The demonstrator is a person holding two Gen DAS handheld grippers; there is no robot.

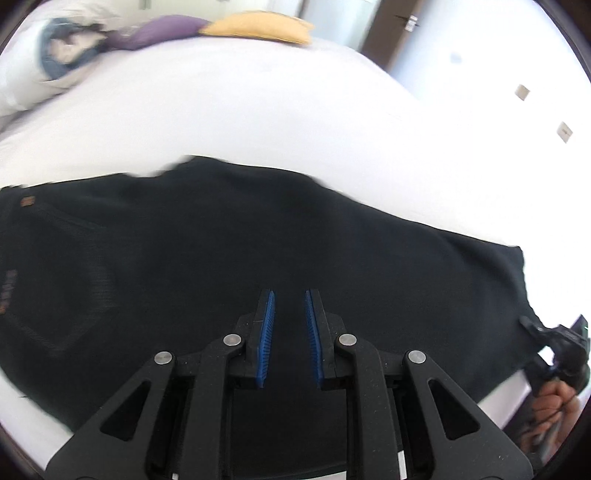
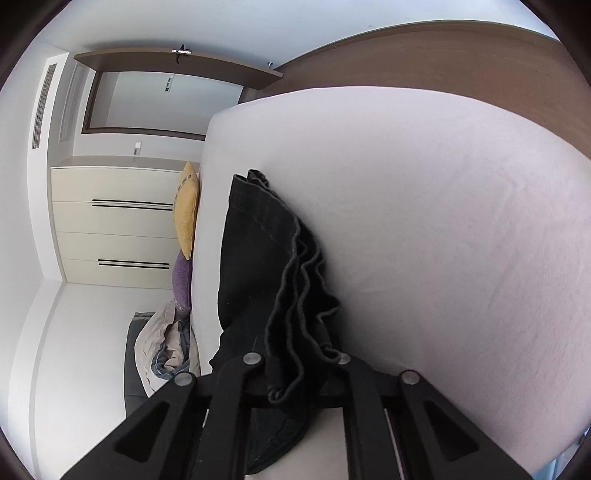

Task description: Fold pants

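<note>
Black pants [image 1: 229, 251] lie spread across a white bed [image 1: 258, 110], waist end at the left with a small brown label. My left gripper [image 1: 290, 295] hovers just above the middle of the pants, its blue pads [image 1: 269, 332] slightly apart and empty. My right gripper [image 1: 554, 343] shows at the far right of the left wrist view, at the leg end. In the right wrist view the bunched hem of the pants [image 2: 295, 314] lies between the fingers, which the fabric hides; the right gripper [image 2: 299, 373] is shut on it.
A yellow pillow [image 1: 258, 27] and a purple pillow [image 1: 162, 31] lie at the far edge of the bed, with a rumpled heap of clothes [image 1: 62, 55] beside them. A cream dresser [image 2: 114, 221] and a wooden headboard [image 2: 443, 62] stand beyond the bed.
</note>
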